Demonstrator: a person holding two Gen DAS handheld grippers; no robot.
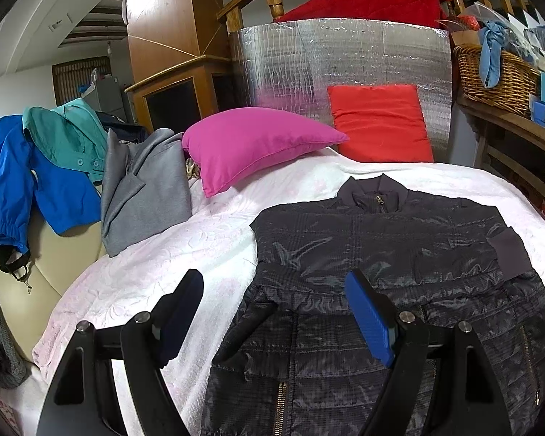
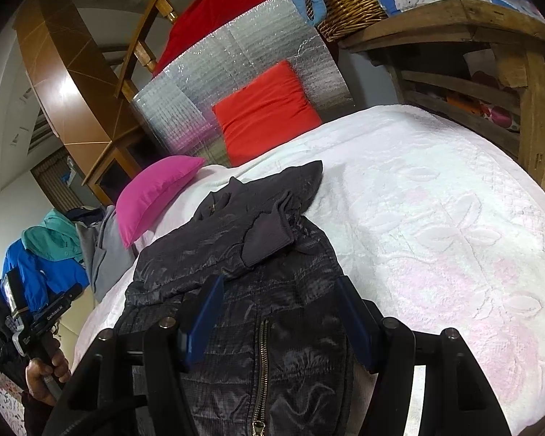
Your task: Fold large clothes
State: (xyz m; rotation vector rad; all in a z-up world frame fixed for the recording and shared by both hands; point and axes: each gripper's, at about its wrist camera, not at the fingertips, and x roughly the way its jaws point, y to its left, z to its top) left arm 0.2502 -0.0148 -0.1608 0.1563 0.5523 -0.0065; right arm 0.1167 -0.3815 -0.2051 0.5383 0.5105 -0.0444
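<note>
Nearest the left wrist camera, the left gripper (image 1: 272,290) hangs with jaws wide and nothing between them, above the left edge of the dark quilted jacket (image 1: 399,254). In the right wrist view the right gripper (image 2: 279,301) stands with jaws parted over the zipped front, pinching nothing. The jacket lies front up on the white bedspread (image 2: 436,218), both sleeves folded across its chest. Beyond it sit a magenta pillow (image 1: 254,145) and a red cushion (image 1: 381,123), which leans on a silver foil panel (image 1: 327,61).
</note>
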